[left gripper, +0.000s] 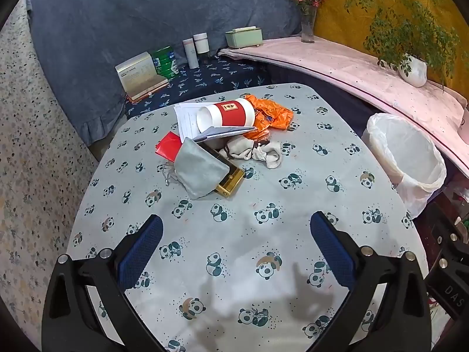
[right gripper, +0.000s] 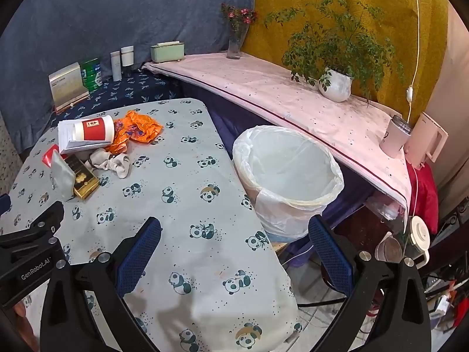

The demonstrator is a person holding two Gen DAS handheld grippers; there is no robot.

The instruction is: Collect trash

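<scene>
Left gripper (left gripper: 236, 234): we hold it spread wide and empty, hovering over bare cloth, touching nothing.
Right gripper (right gripper: 234, 237): also spread wide, nothing between the fingers; it hangs over the table's (right gripper: 187, 205) near right edge.
Ahead of the left gripper: the trash pile sits well apart from our fingers, toward the far side of the table.
Pile, near to far: grey pouch (left gripper: 199, 170) over a gold box (left gripper: 231, 180), crumpled socks (left gripper: 258, 152), red packet (left gripper: 168, 148), papers (left gripper: 187, 117), cup (left gripper: 225, 114) lying on its side, orange wrapper (left gripper: 271, 111).
Bin (right gripper: 288, 170): lined, just ahead of the right gripper, beside the table's right edge, mouth open upward.
Step in hand: we judge this to be the approach for a first pick; nothing is collected yet.
Doing it well: we would take the top, loose pieces first, say the wrapper or cup, closing across the cup's body so it cannot roll.
Risk: dragging papers or socks along with a grab.
</scene>
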